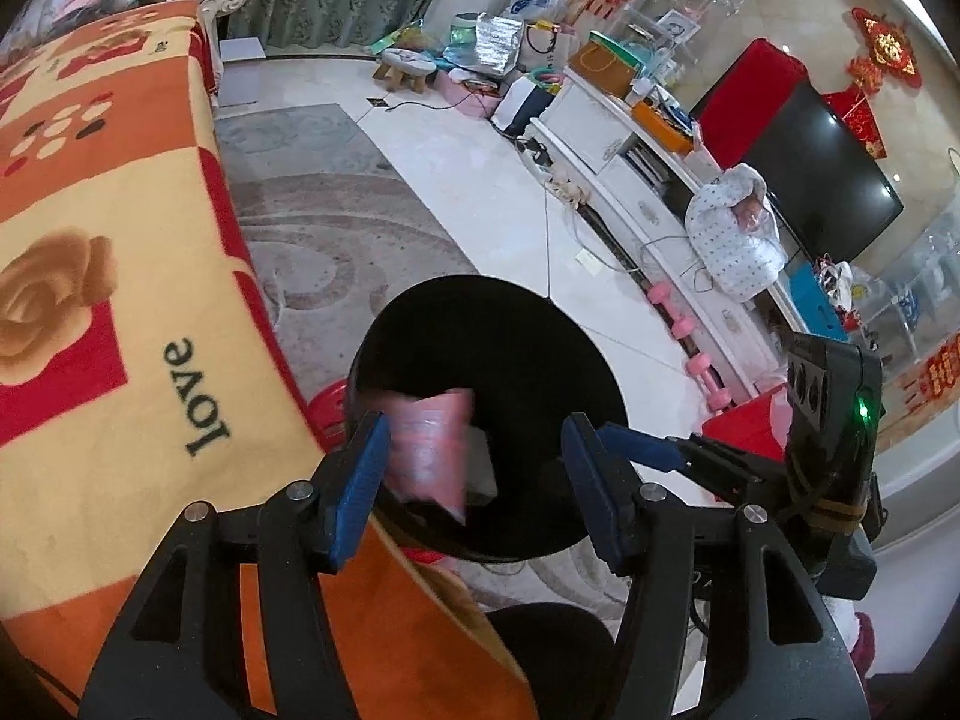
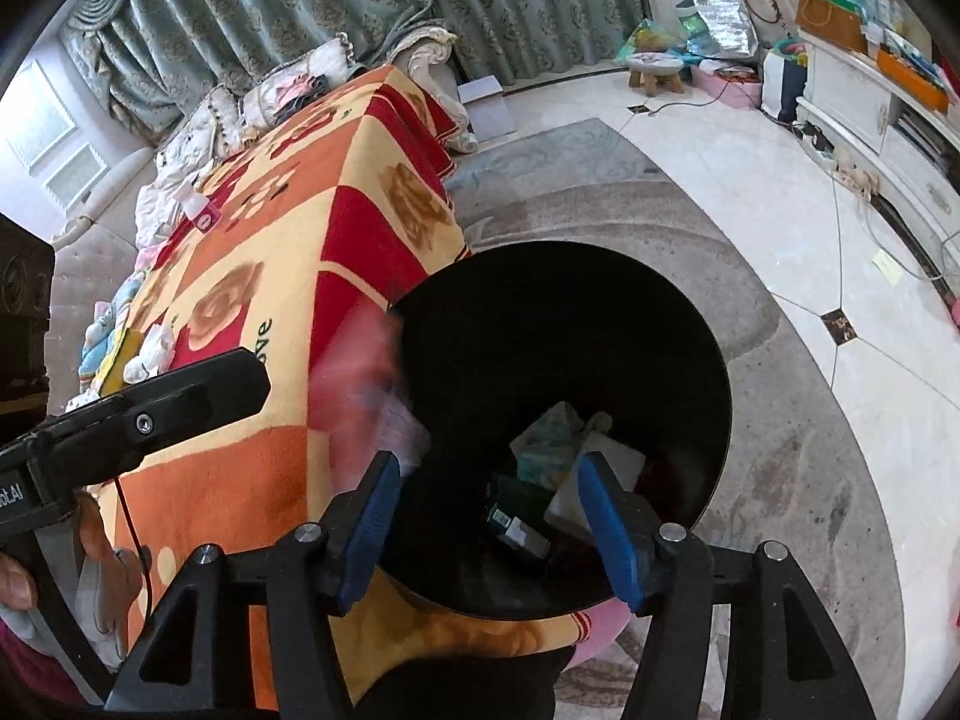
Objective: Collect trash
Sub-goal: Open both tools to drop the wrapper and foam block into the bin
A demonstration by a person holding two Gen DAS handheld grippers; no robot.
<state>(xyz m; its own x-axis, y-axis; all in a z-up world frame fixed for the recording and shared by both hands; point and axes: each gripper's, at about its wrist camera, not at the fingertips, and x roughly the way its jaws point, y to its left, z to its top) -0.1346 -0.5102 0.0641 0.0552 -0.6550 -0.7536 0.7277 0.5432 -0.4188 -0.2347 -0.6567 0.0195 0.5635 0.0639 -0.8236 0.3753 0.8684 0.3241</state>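
A black round bin (image 1: 510, 336) stands on the floor beside the blanket-covered sofa. In the left wrist view my left gripper (image 1: 474, 480) is open above it. A blurred pink wrapper (image 1: 429, 456) hangs loose beside the left finger, over the bin's mouth. My right gripper (image 2: 489, 528) is open over the bin (image 2: 570, 312), nothing between its pads. The pink wrapper (image 2: 360, 378) shows as a blur at the bin's left rim, with a scrap of clear plastic (image 2: 408, 432) under it. A teal packet (image 2: 546, 444) and a green box (image 2: 516, 522) lie among several pieces inside.
An orange, red and yellow blanket (image 1: 120, 300) covers the sofa on the left. A grey rug (image 2: 780, 420) lies under the bin. A white TV cabinet (image 1: 630, 192), pink dumbbells (image 1: 690, 336) and floor clutter (image 1: 480, 54) stand beyond.
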